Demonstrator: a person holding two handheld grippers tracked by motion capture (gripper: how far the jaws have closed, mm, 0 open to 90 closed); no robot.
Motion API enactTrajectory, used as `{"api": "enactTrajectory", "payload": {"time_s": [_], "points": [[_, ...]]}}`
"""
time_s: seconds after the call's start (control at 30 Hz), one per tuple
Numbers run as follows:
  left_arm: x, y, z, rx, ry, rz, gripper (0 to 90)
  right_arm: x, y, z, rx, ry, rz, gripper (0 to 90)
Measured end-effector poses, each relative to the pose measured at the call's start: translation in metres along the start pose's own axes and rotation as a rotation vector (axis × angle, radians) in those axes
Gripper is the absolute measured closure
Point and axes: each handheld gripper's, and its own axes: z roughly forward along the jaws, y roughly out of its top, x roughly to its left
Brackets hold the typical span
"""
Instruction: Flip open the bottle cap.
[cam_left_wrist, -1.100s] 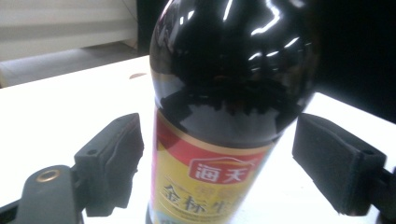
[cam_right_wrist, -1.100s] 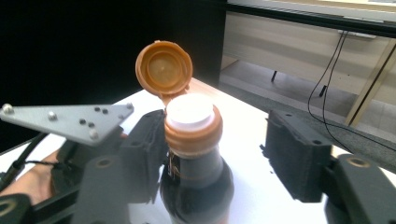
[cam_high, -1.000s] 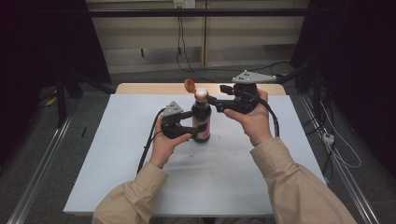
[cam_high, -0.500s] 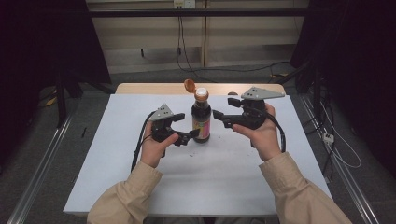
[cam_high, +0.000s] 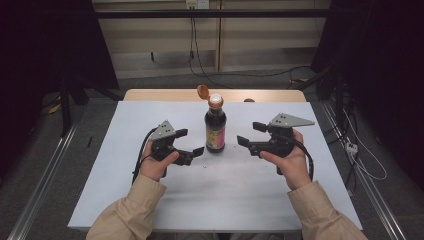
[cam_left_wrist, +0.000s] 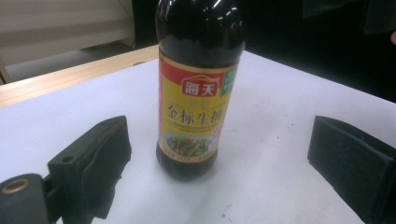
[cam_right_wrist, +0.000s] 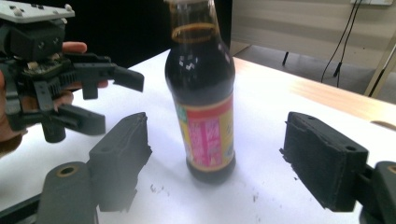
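**Now both claws stand back from an opened bottle**

Upright near the middle of the white surface (cam_high: 125, 165), the dark sauce bottle (cam_high: 215, 131) stands on its own base, free of either claw. Its orange flip cap (cam_high: 202, 91) hangs tipped back at the left of the neck, so the mouth is uncovered; that is probably why the bottle is left standing straight rather than tilted, since the dark liquid fills it high into the shoulder.

The left claw (cam_high: 190, 142) sits just beside the bottle on its left, jaws spread and having just been opening, with nothing pressed between them; in the left gripper view the bottle shows ahead of the two black pads (cam_left_wrist: 105, 154), apart from both. The right claw (cam_high: 251, 134) is on the opposite side, a little farther off, its jaws likewise spread after opening, the pads (cam_right_wrist: 322, 158) flanking the bottle without touching.

Each hand holds its claw level and aimed at the bottle, a posture that reads as a release: steadying from one side and working the cap from the other seems finished.
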Motion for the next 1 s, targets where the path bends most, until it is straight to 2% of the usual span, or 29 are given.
{"api": "enactTrajectory", "payload": {"time_s": [0.2,0.43,0.7,1.0], "points": [[0.000,-0.006,-0.015,-0.016,0.006,-0.015,6.5,0.003,-0.019,-0.005,0.008,-0.003,-0.010,22.2],[-0.001,-0.013,-0.025,-0.004,-0.002,-0.014,6.6,0.005,-0.039,-0.009,0.020,0.001,-0.015,21.6],[-0.001,-0.021,-0.039,0.005,0.009,-0.021,6.7,-0.002,-0.061,-0.019,0.025,-0.011,0.010,21.5],[-0.002,-0.031,-0.058,0.020,0.030,-0.007,6.8,-0.005,-0.085,-0.030,0.038,-0.018,0.025,21.6]]}}
